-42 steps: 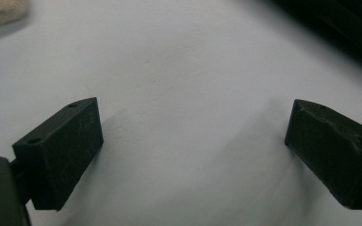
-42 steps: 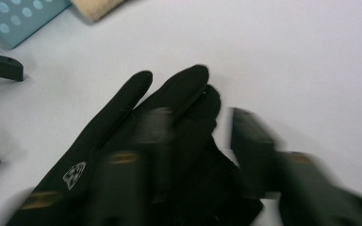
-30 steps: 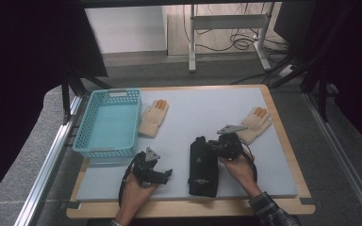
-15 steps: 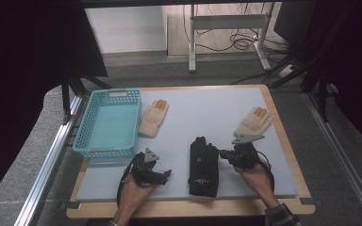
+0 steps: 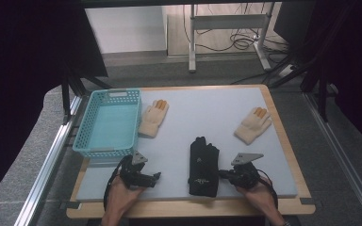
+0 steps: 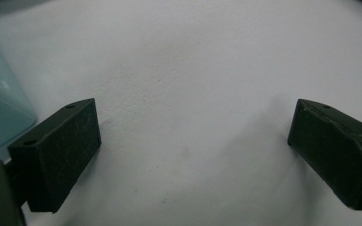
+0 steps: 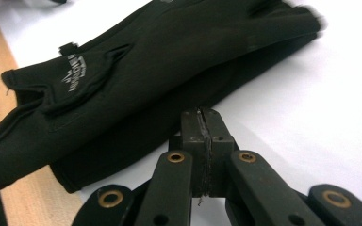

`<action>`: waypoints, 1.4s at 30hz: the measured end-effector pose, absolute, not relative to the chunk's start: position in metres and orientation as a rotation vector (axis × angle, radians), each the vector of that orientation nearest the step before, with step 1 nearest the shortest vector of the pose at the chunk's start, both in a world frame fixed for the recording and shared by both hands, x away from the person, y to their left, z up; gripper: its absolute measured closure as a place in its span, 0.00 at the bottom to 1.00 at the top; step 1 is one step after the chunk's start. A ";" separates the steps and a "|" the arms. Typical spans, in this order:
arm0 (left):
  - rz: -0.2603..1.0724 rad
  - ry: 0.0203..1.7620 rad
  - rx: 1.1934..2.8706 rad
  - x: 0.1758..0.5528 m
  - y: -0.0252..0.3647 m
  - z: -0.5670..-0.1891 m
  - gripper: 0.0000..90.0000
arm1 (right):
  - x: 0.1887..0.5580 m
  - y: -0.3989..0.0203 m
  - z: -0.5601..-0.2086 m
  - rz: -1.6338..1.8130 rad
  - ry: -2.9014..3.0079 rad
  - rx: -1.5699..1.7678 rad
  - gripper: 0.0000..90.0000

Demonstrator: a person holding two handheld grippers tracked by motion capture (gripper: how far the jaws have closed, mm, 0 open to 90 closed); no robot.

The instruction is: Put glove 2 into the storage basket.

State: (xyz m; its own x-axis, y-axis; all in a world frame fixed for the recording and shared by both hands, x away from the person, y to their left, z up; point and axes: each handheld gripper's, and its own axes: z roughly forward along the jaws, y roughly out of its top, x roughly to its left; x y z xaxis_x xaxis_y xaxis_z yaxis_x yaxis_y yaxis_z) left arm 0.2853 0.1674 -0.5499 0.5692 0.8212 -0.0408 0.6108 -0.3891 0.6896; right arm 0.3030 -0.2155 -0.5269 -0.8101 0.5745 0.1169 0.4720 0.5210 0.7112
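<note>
A pair of black gloves (image 5: 203,165) lies stacked on the white mat (image 5: 202,108) near the front edge, printed cuffs toward me. My right gripper (image 5: 222,175) rests low just to their right and points at the cuff. In the right gripper view its jaws (image 7: 201,115) are pressed together with nothing between them, and the black gloves (image 7: 146,80) lie right in front. My left gripper (image 5: 158,176) sits at the front left, pointing right. Its jaws stand wide open over bare mat (image 6: 193,146).
A light blue basket (image 5: 115,93) stands at the left, its corner (image 6: 0,122) beside my left gripper. One beige glove (image 5: 153,117) lies next to the basket, another (image 5: 253,125) at the right. A wooden table border (image 5: 283,207) frames the mat.
My right gripper has pulled back from the right beige glove to the front edge beside the black gloves. The left gripper has shifted slightly to the right.
</note>
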 end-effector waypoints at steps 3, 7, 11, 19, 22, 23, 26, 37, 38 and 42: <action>0.397 1.117 2.143 0.286 0.170 -0.550 0.04 | 0.301 -0.208 -0.529 1.177 2.635 0.888 0.98; 0.393 1.076 2.148 0.284 0.175 -0.551 0.06 | 0.301 -0.195 -0.530 1.187 2.647 0.862 0.98; 0.393 1.062 2.154 0.284 0.180 -0.551 0.06 | 0.304 -0.183 -0.532 1.203 2.650 0.858 0.97; 0.384 1.070 2.155 0.286 0.185 -0.551 0.04 | 0.314 -0.156 -0.535 1.224 2.647 0.846 0.97; 0.384 1.071 2.155 0.286 0.185 -0.551 0.04 | 0.319 -0.146 -0.535 1.224 2.643 0.849 0.97; 0.384 1.071 2.155 0.286 0.185 -0.551 0.04 | 0.320 -0.145 -0.536 1.224 2.640 0.844 0.96; 0.384 1.072 2.154 0.286 0.185 -0.552 0.04 | 0.325 -0.137 -0.536 1.218 2.631 0.847 0.96; 0.374 1.076 2.145 0.286 0.185 -0.552 0.04 | 0.331 -0.126 -0.534 1.181 2.609 0.829 0.87; 0.375 1.076 2.145 0.286 0.185 -0.552 0.04 | 0.329 -0.130 -0.532 1.178 2.592 0.828 0.85; 0.375 1.076 2.145 0.286 0.185 -0.552 0.04 | 0.329 -0.145 -0.525 1.176 2.545 0.845 0.78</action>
State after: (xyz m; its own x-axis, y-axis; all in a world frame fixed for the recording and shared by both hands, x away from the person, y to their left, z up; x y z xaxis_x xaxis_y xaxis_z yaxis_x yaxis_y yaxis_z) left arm 0.2864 0.1852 -0.5523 0.6137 0.7879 -0.0501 0.5862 -0.4122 0.6975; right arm 0.3288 -0.1452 -0.5250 -0.8126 0.5811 0.0447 0.4106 0.5164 0.7515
